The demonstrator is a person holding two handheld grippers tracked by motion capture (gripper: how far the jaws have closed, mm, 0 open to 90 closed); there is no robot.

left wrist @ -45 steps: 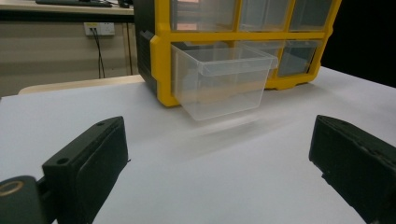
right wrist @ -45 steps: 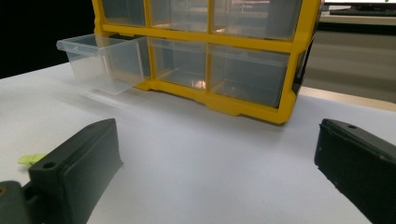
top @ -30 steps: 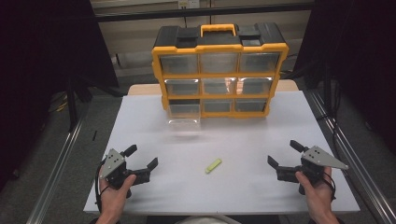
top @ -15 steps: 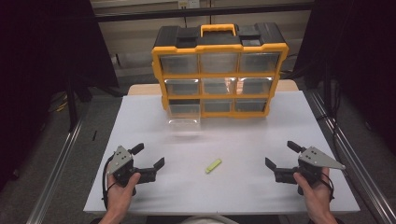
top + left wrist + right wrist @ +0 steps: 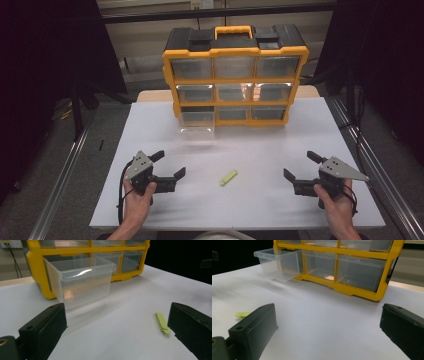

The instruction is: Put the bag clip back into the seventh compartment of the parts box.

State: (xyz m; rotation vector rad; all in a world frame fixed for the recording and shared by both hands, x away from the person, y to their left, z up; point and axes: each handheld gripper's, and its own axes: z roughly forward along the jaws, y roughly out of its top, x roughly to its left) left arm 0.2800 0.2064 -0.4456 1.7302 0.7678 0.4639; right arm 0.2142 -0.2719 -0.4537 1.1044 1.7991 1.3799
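Left gripper [image 5: 169, 167] and right gripper [image 5: 301, 166] both rest with jaws spread wide, holding nothing. Between them on the white table [image 5: 260, 150] lies a small flat lime-green plastic clip [image 5: 228, 177]. The yellow organiser's clear plastic bottom-left drawer [image 5: 197, 131] stands pulled out.

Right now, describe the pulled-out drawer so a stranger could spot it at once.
Find the yellow organizer at the far side of the white table. Go to its bottom row, left column: the clear drawer there juts forward over the table, empty, while its neighbours sit flush in the frame.
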